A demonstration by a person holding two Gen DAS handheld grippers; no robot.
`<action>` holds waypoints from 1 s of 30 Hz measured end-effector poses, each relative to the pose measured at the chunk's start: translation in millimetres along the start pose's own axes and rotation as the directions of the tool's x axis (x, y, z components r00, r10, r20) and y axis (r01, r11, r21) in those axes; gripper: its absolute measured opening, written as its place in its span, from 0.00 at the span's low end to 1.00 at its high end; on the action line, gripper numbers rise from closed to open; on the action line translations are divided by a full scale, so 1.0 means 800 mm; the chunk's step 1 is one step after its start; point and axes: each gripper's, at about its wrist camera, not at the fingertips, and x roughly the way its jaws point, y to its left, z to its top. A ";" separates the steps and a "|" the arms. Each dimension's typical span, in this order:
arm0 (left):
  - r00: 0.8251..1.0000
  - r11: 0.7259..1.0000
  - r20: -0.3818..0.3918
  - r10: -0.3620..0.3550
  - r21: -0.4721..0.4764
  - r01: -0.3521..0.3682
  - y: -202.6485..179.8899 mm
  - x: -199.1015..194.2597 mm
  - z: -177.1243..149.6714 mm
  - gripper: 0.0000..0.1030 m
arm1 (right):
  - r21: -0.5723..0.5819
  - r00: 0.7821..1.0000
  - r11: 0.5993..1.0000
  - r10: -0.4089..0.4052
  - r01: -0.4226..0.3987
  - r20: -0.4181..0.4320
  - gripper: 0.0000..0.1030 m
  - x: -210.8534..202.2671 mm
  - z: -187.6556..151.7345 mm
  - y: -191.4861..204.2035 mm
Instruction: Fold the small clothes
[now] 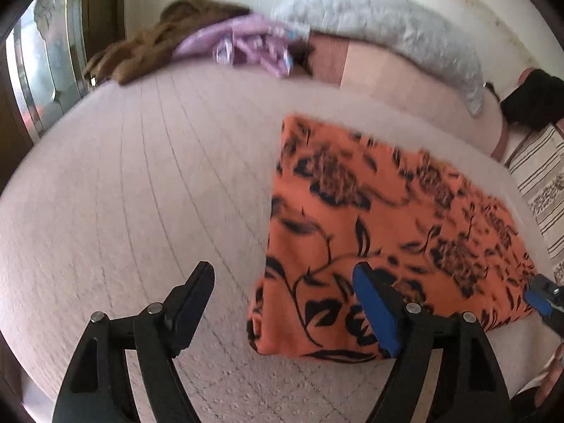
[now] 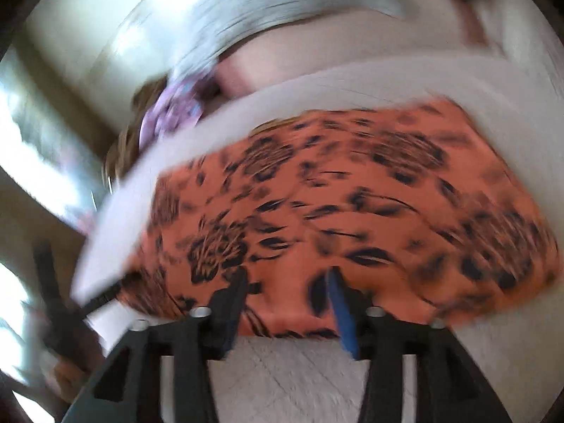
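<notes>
An orange garment with a black flower print [image 1: 380, 218] lies folded flat on the pale quilted bed [image 1: 148, 190]. My left gripper [image 1: 282, 278] is open and empty, just above the bed at the garment's near left corner; its right finger hangs over the cloth. The right gripper's blue tip [image 1: 539, 296] shows at the garment's right edge. In the blurred right wrist view, my right gripper [image 2: 289, 278] is open over the near edge of the orange garment [image 2: 345, 204], holding nothing.
A purple patterned garment [image 1: 239, 46], a brown cloth [image 1: 141, 53] and a grey fluffy blanket [image 1: 387, 24] lie at the far end of the bed. A black item [image 1: 532, 98] and a striped rug [image 1: 539, 183] are at the right. A mirrored door [image 1: 46, 63] stands at the left.
</notes>
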 end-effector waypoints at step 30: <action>0.988 0.981 -0.041 0.150 0.130 -0.144 -0.058 0.037 -0.003 0.95 | 0.586 0.974 0.810 -0.135 0.003 0.181 0.47 -0.032 0.005 -0.195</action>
